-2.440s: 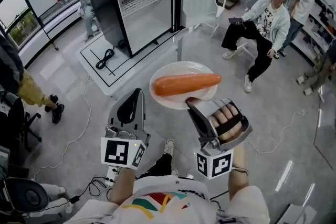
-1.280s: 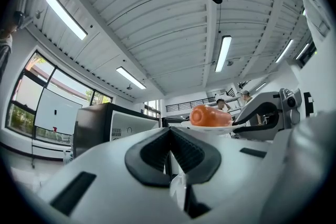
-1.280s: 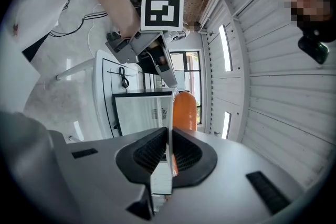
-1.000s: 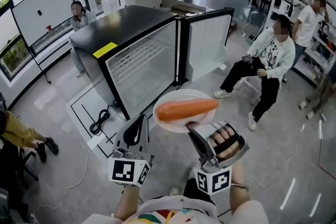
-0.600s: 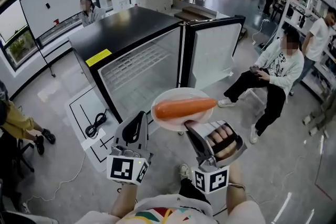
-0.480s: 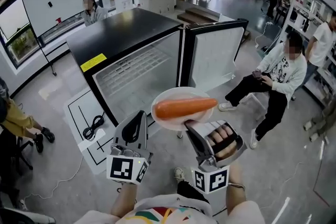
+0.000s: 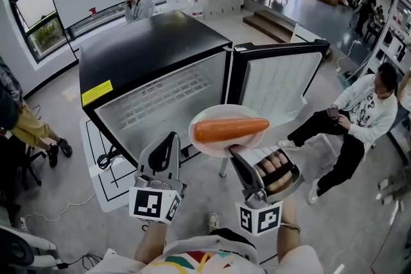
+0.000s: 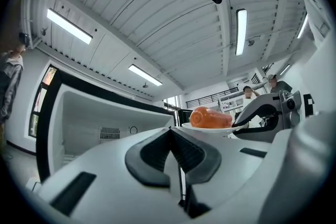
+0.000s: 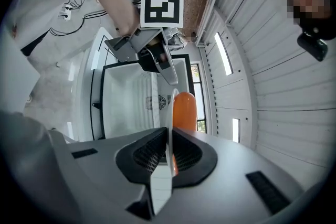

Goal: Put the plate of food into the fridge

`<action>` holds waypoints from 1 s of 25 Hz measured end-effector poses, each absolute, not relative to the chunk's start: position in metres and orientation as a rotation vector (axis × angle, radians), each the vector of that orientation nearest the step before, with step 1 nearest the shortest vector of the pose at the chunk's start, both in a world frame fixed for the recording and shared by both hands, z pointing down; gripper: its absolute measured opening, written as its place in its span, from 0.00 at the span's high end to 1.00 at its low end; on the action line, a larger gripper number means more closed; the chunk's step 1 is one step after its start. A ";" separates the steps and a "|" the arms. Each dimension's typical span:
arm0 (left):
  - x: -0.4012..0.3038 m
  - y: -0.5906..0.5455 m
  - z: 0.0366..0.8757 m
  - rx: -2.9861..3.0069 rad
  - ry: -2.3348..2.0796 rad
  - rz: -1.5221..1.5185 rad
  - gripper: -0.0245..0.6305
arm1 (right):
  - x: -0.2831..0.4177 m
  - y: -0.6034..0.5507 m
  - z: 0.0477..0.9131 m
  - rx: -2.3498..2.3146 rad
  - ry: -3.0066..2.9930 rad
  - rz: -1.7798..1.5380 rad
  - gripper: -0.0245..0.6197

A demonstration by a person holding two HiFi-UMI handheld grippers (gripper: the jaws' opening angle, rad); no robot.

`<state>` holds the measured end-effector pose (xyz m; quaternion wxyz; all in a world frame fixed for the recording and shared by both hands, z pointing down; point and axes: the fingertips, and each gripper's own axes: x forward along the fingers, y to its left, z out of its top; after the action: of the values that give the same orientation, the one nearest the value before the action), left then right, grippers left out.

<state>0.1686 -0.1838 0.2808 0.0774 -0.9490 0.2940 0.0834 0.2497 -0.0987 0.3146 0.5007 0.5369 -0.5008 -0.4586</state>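
**One plate, one carrot, held just short of the open fridge**

The right claw (image 7: 235, 152) has its two jaws pinched on the near rim of the single white plate (image 7: 218, 113). The plate carries one orange carrot (image 7: 231, 129) lying crosswise. It is held in the air in front of the one black fridge (image 7: 148, 51), not inside it. The left claw (image 7: 168, 139), beside the plate, has its jaws pressed together on nothing. The fridge's one door (image 7: 282, 83) stands open, and one wire shelf (image 7: 160, 96) shows inside. Two people are near the fridge: a seated person (image 7: 366, 115) past the door and a second person (image 7: 135, 0) behind the fridge.
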 end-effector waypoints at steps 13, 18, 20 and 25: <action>0.149 -0.219 0.290 -2.711 1.256 0.143 0.95 | 0.256 -0.167 0.322 1.162 -1.439 -1.245 0.92; 0.128 -0.233 0.296 -2.673 1.367 0.130 0.95 | 0.242 -0.196 0.324 1.105 -1.494 -1.294 0.92; 0.122 -0.238 0.299 -2.668 1.397 0.127 0.95 | 0.237 -0.206 0.324 1.092 -1.507 -1.306 0.92; 0.113 -0.254 0.301 -2.671 1.428 0.137 0.95 | 0.228 -0.235 0.324 1.059 -1.517 -1.323 0.92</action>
<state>0.1132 -0.2537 0.3014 0.0547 -0.8797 0.4702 0.0451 0.2282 -0.2346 0.3238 0.4200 0.4226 -0.6053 -0.5278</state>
